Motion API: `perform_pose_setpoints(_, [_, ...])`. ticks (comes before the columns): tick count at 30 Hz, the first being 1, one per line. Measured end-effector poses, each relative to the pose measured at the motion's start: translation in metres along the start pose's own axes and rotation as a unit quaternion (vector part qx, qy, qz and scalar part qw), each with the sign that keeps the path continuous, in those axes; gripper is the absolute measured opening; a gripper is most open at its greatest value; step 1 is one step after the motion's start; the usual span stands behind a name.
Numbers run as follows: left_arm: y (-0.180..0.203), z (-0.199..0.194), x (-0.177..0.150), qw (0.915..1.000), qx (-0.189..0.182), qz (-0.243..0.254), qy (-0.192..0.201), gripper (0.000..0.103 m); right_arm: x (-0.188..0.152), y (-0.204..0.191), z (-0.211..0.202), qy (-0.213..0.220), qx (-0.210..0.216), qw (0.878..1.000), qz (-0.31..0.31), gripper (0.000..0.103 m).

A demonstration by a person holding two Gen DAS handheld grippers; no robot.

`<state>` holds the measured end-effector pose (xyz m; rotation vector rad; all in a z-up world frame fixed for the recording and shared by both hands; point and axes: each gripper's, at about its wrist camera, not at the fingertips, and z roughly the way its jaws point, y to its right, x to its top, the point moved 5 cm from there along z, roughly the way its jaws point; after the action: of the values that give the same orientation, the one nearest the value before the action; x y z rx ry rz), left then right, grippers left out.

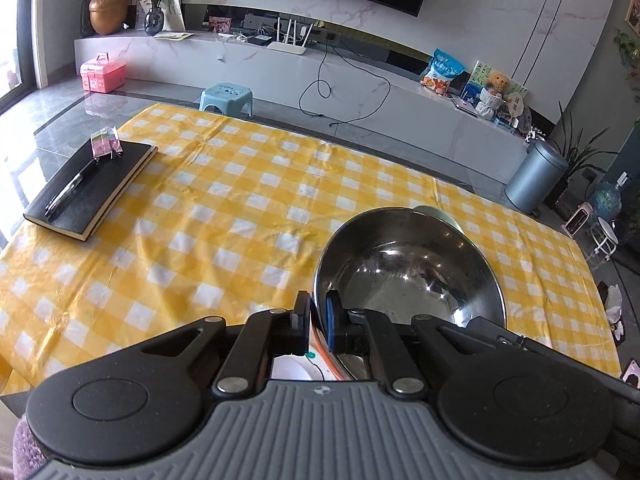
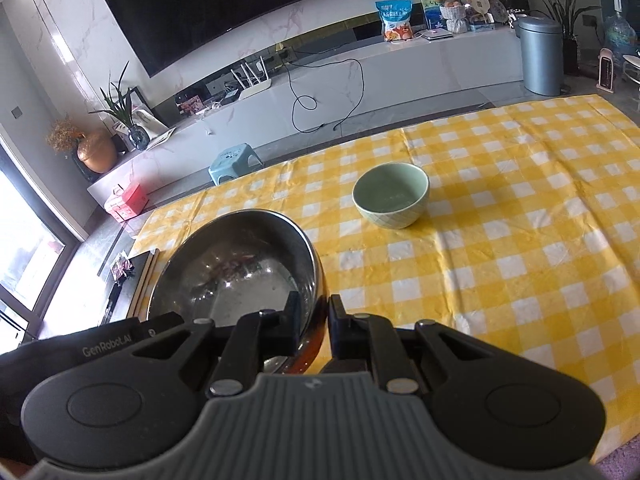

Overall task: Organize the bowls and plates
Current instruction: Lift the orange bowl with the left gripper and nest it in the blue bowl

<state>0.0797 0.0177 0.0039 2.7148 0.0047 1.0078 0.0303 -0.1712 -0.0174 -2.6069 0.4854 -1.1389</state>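
Observation:
A large steel bowl (image 1: 408,272) is held from both sides above the yellow checked tablecloth (image 1: 224,200). My left gripper (image 1: 319,312) is shut on its left rim. My right gripper (image 2: 314,314) is shut on its right rim; the steel bowl (image 2: 236,268) fills the left of the right wrist view. A pale green bowl (image 2: 391,195) stands upright on the cloth beyond it, and only its rim peeks over the steel bowl in the left wrist view (image 1: 434,210). Something white with an orange edge (image 1: 296,368) lies under the steel bowl, mostly hidden.
A black notebook (image 1: 92,188) with a pen and a small packet lies at the table's far left corner. The tablecloth (image 2: 520,220) stretches right of the green bowl. Beyond the far edge stand a blue stool (image 1: 227,98) and a grey bin (image 1: 536,176).

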Motion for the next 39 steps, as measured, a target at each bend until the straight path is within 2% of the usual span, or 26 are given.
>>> perform_pose_setpoints(6, [0.008,-0.017,-0.022,0.9999,-0.013,0.001,-0.002,0.008,-0.013,0.011,-0.030,0.010,-0.003,1.000,-0.006,0.011])
perform_pose_setpoints(12, [0.018,-0.019,-0.042,0.9992,-0.034,0.000,-0.023,0.009,-0.027,0.031,-0.045,0.008,-0.017,1.000,-0.003,0.011])
perform_pose_setpoints(26, [0.035,0.001,-0.075,0.9962,-0.044,0.012,-0.075,0.012,-0.041,0.065,-0.035,-0.008,-0.060,0.998,0.012,0.008])
perform_pose_setpoints(39, [0.036,0.020,-0.080,0.9949,-0.036,0.021,-0.091,0.013,-0.049,0.074,-0.015,-0.019,-0.067,0.997,0.018,0.008])
